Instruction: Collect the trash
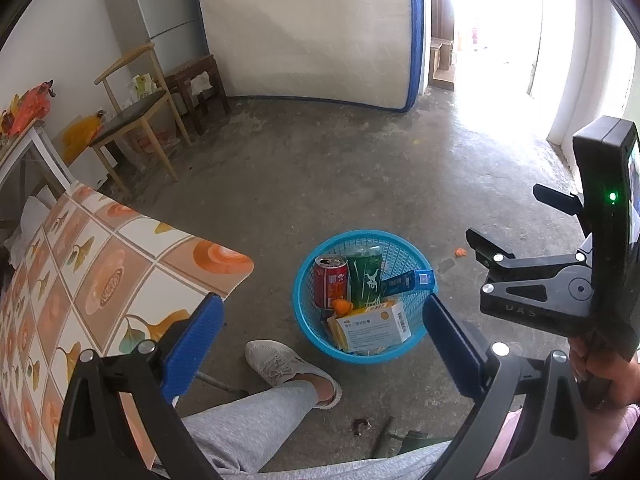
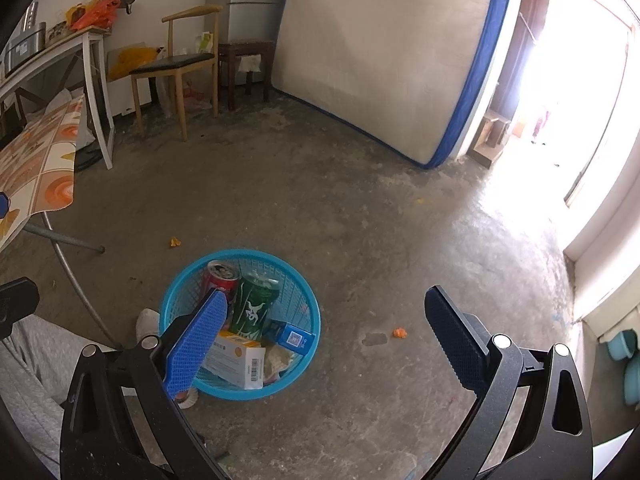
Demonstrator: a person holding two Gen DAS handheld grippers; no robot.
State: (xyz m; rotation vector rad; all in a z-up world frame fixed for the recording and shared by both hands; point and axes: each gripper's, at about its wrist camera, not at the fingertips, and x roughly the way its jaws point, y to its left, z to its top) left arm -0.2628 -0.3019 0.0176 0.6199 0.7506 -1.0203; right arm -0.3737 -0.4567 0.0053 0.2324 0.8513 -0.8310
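A blue plastic basket (image 1: pixel 297 296) stands on the concrete floor. It holds a red can (image 1: pixel 330 286), a green can (image 1: pixel 366 280), a blue box (image 1: pixel 408 282), a white and yellow box (image 1: pixel 374 326) and an orange peel (image 1: pixel 342 306). My left gripper (image 1: pixel 324 340) hovers open above it, holding nothing. My right gripper (image 1: pixel 516 220) shows at the right of that view, jaws apart. In the right wrist view the basket (image 2: pixel 256 253) lies below the open, bare right gripper (image 2: pixel 326 340), with the red can (image 2: pixel 220 276), green can (image 2: pixel 254 304) and blue box (image 2: pixel 294 336) visible.
Orange scraps (image 2: pixel 399 333) (image 2: pixel 175 242) lie on the floor near the basket. A table with an orange patterned cloth (image 1: pixel 100 272) is at the left. A person's leg and pale shoe (image 1: pixel 280 364) are beside the basket. A chair (image 2: pixel 180 64) and a mattress (image 2: pixel 380 52) stand at the back.
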